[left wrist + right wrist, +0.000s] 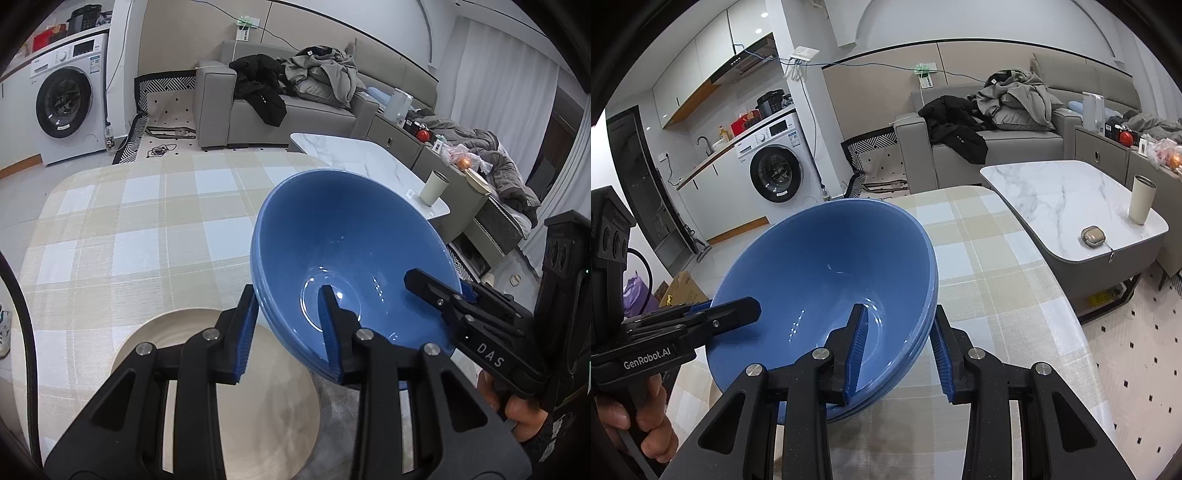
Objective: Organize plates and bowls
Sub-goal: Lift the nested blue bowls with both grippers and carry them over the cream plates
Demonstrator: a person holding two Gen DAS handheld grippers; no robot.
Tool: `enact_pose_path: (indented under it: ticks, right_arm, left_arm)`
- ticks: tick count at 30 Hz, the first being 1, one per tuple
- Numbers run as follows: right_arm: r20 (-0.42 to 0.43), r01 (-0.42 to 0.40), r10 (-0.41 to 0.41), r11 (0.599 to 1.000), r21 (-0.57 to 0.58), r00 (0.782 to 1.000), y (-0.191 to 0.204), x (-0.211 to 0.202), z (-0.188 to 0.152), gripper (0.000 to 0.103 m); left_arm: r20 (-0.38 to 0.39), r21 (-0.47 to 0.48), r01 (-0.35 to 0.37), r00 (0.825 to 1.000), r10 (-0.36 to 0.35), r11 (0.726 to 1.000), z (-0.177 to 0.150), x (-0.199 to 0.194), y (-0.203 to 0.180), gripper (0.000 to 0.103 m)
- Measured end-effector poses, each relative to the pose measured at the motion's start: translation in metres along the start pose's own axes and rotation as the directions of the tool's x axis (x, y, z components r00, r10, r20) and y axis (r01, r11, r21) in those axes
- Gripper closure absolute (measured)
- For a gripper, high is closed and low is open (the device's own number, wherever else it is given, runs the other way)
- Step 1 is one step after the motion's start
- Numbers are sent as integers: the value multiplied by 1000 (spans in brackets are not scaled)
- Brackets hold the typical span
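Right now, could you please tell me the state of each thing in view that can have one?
Stacked blue ceramic bowls: nested, tilted, lifted off the checked tablecloth, gripped at opposite rims.
Left gripper: fingers shut on the bowls' rim.
Right gripper: fingers shut on the rim too.
Round cream plate: flat on the tablecloth, empty.
White front-loading washing machine: door closed.
Cream tumbler: upright on the marble table.

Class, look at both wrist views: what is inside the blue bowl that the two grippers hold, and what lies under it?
Inside the blue bowl are only one finger of the left gripper and one of the right gripper. A beige plate lies lower left; the bowl hides the checked tablecloth beneath.
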State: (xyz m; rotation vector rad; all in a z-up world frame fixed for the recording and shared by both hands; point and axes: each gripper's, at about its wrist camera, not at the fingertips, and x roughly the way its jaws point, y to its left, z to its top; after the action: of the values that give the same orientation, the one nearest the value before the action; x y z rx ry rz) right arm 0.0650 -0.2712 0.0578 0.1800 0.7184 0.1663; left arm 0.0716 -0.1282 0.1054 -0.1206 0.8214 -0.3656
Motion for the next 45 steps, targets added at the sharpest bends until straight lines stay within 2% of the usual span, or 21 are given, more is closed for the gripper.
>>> enact_pose_path:
  ticks: [11,29,45]
  right_arm:
    - [18,-16,17,999,-39,1000,29,-11,0,68]
    - [-9,-86,86,990,-109,996,77,-2,-12,68]
    - [-64,-135,127,981,-140,990,106,18,-24,68]
  left_arm:
    - [38,-18,-14,999,14,1000,-11,-42,12,73]
    - [60,-80,-88,994,93,993,-45,-94,49,73]
    - [42,-131,-134,989,141,982,-63,-96,81,73]
